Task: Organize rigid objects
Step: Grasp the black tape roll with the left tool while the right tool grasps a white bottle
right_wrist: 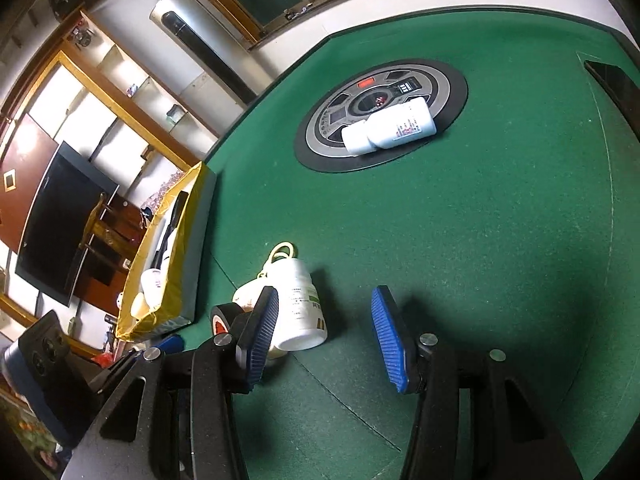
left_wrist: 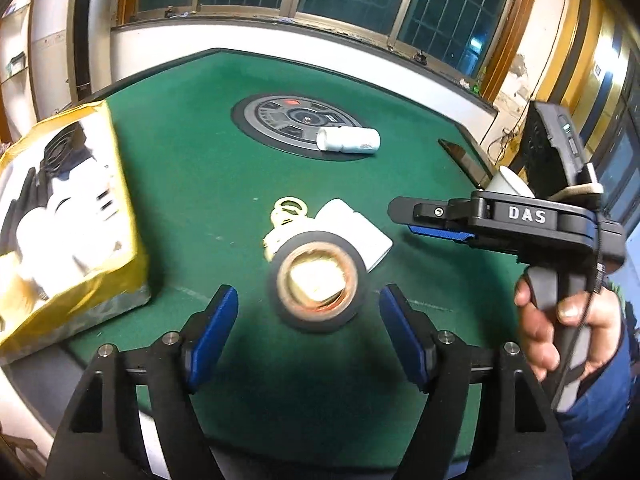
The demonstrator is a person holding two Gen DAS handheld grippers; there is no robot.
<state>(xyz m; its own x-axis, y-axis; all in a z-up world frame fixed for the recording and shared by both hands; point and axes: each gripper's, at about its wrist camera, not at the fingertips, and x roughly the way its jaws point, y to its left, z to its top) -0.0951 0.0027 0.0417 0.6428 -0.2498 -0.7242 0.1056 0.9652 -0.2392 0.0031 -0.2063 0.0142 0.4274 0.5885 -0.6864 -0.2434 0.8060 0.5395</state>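
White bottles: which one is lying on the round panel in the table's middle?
The far white bottle, lying on its side across the grey round panel. The nearer white bottle lies on bare green felt beside the black tape roll.

table point(left_wrist: 192, 184): matt green felt; tape roll point(left_wrist: 317, 286): matt black; bottle point(right_wrist: 390, 130): glossy white plastic

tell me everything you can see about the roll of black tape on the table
The black tape roll lies flat on the green table, hole upward, with a brownish cardboard core. It sits between the open left gripper's blue pads, untouched by them. Its far edge overlaps a white bottle lying on its side and pale yellow rings.
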